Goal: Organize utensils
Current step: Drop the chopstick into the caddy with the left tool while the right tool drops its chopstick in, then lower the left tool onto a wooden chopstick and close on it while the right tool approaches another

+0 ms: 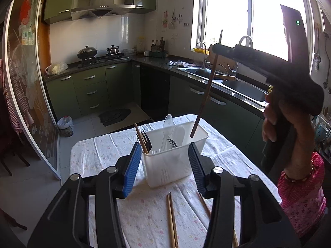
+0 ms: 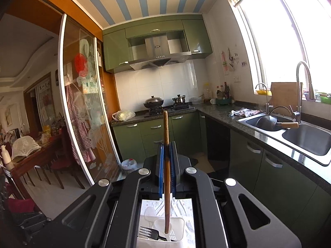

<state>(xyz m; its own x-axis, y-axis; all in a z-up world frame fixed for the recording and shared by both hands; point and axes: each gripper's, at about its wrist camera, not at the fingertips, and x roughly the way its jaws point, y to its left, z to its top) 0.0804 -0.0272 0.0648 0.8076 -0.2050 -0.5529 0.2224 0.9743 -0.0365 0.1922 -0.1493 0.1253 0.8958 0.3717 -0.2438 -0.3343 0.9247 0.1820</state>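
A white plastic utensil holder (image 1: 165, 165) stands on the cloth-covered table (image 1: 99, 157). It holds a black fork (image 1: 145, 142) and chopsticks on its left, and white spoons (image 1: 175, 132) in the middle. My left gripper (image 1: 164, 145) is open, its blue pads on either side of the holder without touching it. My right gripper (image 1: 215, 48) hangs above, shut on a long brown chopstick (image 1: 204, 95) that stands nearly upright, its lower tip just over the holder's right end. In the right wrist view, the right gripper (image 2: 166, 144) clamps the chopstick (image 2: 166, 186) over the holder (image 2: 175, 225).
A loose pair of chopsticks (image 1: 171, 217) lies on the cloth in front of the holder, with another chopstick (image 1: 204, 204) to its right. A hand and a pink sleeve (image 1: 300, 196) are at the right. A kitchen counter with a sink (image 1: 238, 84) runs behind the table.
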